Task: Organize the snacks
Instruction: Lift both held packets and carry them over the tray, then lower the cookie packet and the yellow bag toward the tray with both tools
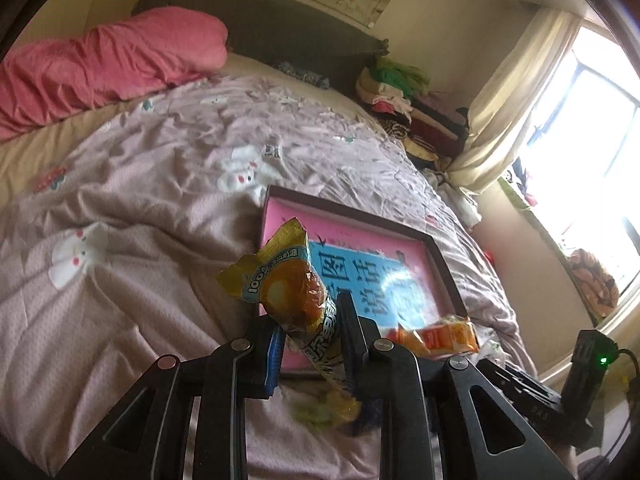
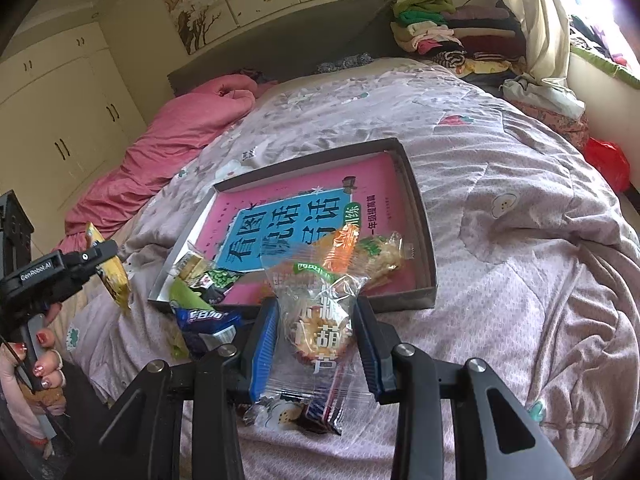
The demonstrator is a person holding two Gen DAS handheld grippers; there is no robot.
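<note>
My left gripper (image 1: pixel 312 320) is shut on a yellow-and-orange snack packet (image 1: pixel 288 284), held tilted in the air over the near left corner of the dark tray (image 1: pixel 440 256). A pink-and-blue book (image 2: pixel 296 216) lies flat in the tray. My right gripper (image 2: pixel 316 308) is shut on a clear packet of round crackers (image 2: pixel 320 328), just in front of the tray's near wall (image 2: pixel 404 300). Inside the tray lie a clear orange-and-green packet (image 2: pixel 364 256), a green pea packet (image 2: pixel 222 280) and a small cake packet (image 2: pixel 192 264). A blue packet (image 2: pixel 206 322) lies on the quilt outside the tray.
The tray rests on a lilac quilt (image 2: pixel 500 240) on a bed. A pink duvet (image 2: pixel 180 136) is bunched at the far left, and folded clothes (image 2: pixel 448 36) are piled by the headboard. A hand with red nails (image 2: pixel 44 356) holds the left gripper's handle. A window (image 1: pixel 580 128) is at the right.
</note>
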